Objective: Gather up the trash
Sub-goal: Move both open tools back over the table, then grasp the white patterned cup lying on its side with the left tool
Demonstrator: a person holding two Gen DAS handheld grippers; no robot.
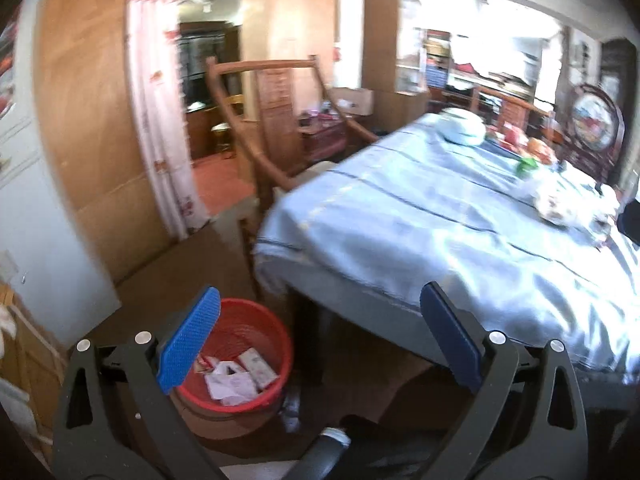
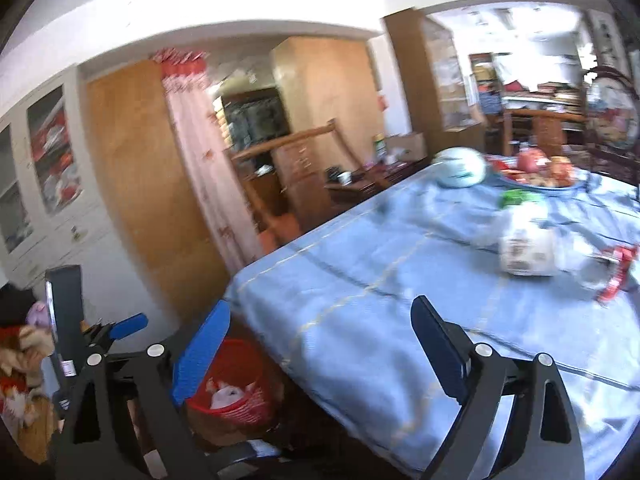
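Note:
A red bin (image 1: 256,332) stands on the floor beside the table's corner, with white paper scraps (image 1: 236,380) inside. My left gripper (image 1: 320,340) hovers above and in front of it, open and holding nothing. My right gripper (image 2: 320,350) is open and holds nothing, over the near edge of the blue-clothed table (image 2: 360,280), with the red bin (image 2: 236,388) below to its left. On the cloth lie a crumpled white packet (image 2: 524,252), a red wrapper (image 2: 616,272) and a green item (image 2: 516,198). The crumpled white packet (image 1: 560,200) also shows far right in the left wrist view.
A white rounded object (image 2: 460,168) and a plate of food (image 2: 540,176) sit at the table's far end. A wooden chair (image 1: 272,128) stands beyond the table corner. A curtain (image 1: 160,120) hangs in a doorway to the left. One blue finger (image 2: 128,326) of the left gripper shows at left.

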